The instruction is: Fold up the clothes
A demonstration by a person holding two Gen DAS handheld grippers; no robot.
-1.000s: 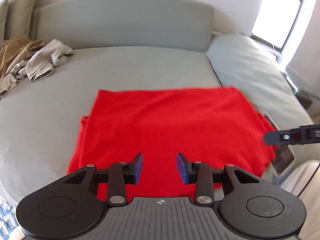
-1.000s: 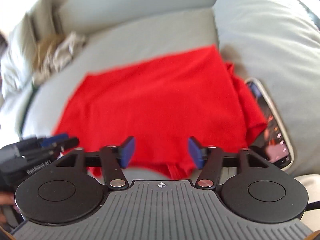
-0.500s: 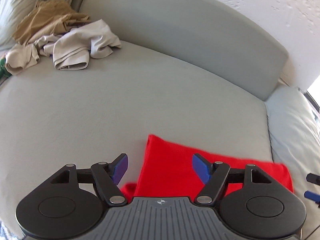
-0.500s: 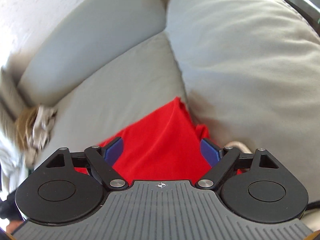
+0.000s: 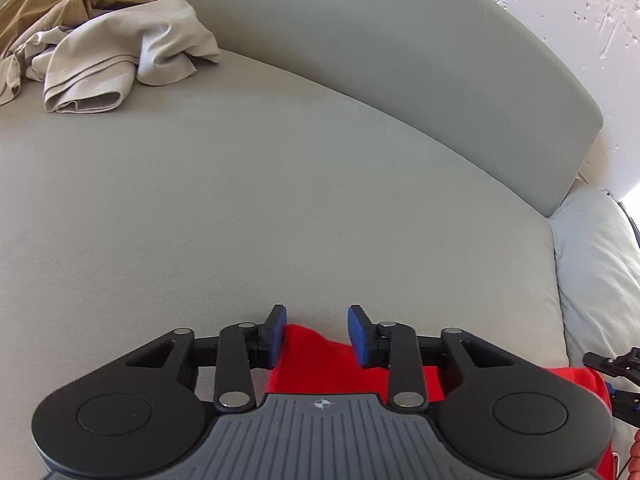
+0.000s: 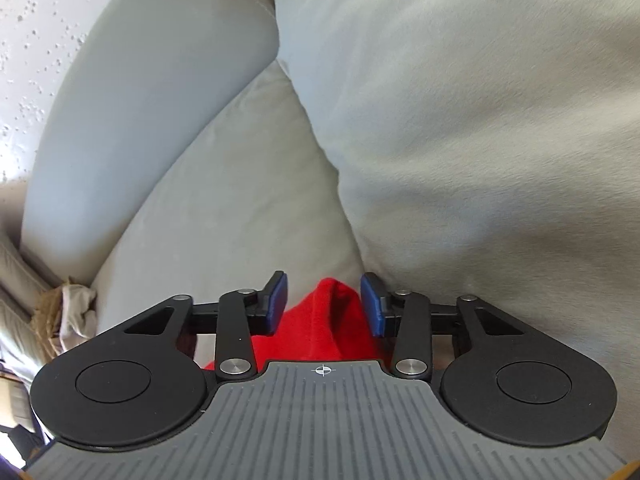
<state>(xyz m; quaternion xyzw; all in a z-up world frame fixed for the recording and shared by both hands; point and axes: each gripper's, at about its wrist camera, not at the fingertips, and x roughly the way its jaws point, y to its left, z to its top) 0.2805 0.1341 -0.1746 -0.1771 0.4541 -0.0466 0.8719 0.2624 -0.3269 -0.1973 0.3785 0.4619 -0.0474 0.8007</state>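
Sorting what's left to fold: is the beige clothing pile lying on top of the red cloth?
No, the beige pile sits far back on the sofa, apart from the red cloth.

A home living room: a grey sofa [image 5: 280, 200] fills the frame, with crumpled clothes [image 5: 100, 52] at upper left.

left gripper [image 5: 317, 330]: over the spread red garment [image 5: 316, 364] 1 s ago, now at its far corner, jaws wider then narrower, still apart | right gripper [image 6: 324, 305]: likewise at far right corner [image 6: 328, 312], cloth bunched between fingers | phone gone from view
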